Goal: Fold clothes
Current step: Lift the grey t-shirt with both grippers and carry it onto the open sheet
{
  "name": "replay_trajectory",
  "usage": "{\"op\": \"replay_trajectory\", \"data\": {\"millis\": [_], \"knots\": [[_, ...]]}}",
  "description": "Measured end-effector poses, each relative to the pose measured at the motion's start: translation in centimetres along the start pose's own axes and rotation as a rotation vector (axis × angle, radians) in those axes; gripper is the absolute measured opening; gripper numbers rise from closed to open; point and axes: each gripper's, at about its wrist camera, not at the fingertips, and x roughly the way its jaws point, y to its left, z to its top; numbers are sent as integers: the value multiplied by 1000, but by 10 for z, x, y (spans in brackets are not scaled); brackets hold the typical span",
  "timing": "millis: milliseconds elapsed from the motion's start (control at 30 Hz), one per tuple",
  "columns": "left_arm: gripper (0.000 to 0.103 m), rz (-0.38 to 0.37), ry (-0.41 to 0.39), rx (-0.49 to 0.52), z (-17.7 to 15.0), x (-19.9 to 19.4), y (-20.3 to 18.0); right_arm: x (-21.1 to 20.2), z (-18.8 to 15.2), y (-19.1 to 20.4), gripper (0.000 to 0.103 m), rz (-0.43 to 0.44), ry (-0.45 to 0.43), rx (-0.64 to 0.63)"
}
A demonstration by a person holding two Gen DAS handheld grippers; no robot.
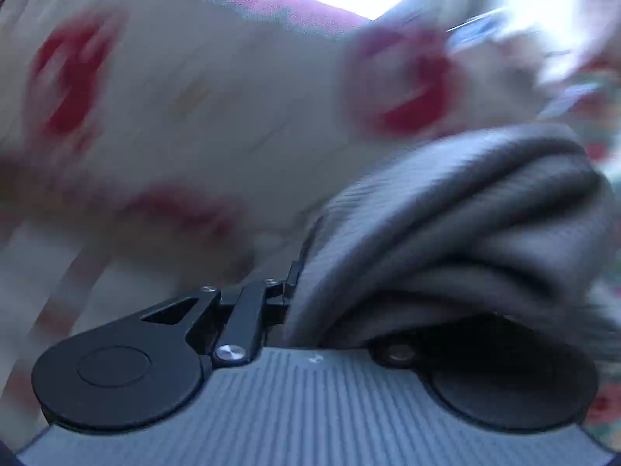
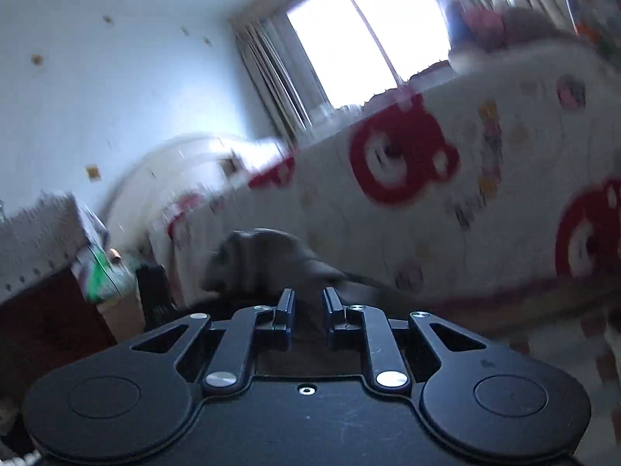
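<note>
Bedding printed with red bear faces (image 1: 403, 81) fills the left wrist view, smeared by motion blur, with a strip of bright window above it. A grey ribbed garment (image 1: 465, 217) bunches in thick rolled folds over the right half of the left gripper (image 1: 289, 283) — its cloth drapes across the far finger and hides it, while the near finger presses against the fabric edge. The jaws are clamped on the grey garment. Open room lies only to the left, where the printed sheet is bare.

White wall and a bright window (image 2: 365, 35) with pale curtains back the right wrist view, the bed (image 2: 504, 178) running along the right with its red-bear sheet. The right gripper (image 2: 308, 303) points toward the bed's edge; its jaws stand a little apart, and dark grey cloth sits between them — whether the pads pinch it cannot be told. A grey bunch of the garment (image 2: 264, 260) hangs just ahead of the fingers, blurred. A cluttered stand sits at far left.
</note>
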Motion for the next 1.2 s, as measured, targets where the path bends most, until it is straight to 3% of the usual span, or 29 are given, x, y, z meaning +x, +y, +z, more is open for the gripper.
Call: {"op": "replay_trajectory", "data": {"millis": [67,133,167,200,300,333,400,500,800,933,967,1000,1033,1100,1200], "knots": [[13,136,101,-15,-30,31,54,27,-32,-21,20,-68,119,56],[12,222,178,-38,-63,51,95,55,-66,-41,24,-104,241,136],[12,263,214,-51,-80,61,115,66,-78,-45,32,-103,296,162],[12,276,229,-85,-96,62,135,76,-88,-49,45,-100,348,180],[12,293,340,-289,-115,64,193,111,-111,-45,52,-92,474,164],[12,248,302,-378,-108,62,209,123,-117,-42,54,-98,505,150],[12,222,206,-456,-91,59,230,147,-128,-37,57,-108,566,122],[12,325,162,-430,-77,60,239,186,-136,-29,58,-142,604,87],[12,354,135,-552,-81,35,264,288,-167,-11,62,-158,705,-83],[12,454,112,-520,-79,10,264,314,-185,-16,63,-150,723,-107],[12,474,102,-514,-79,6,265,317,-188,-18,60,-140,719,-110],[12,495,93,-491,-76,4,263,320,-191,-19,28,-130,715,-114],[12,515,84,-468,-74,1,262,320,-192,-18,5,-103,708,-125],[12,530,75,-442,-71,-1,260,306,-181,-14,6,-51,647,-86],[12,494,98,-458,-72,-2,262,253,-142,-7,6,31,493,62]]}}
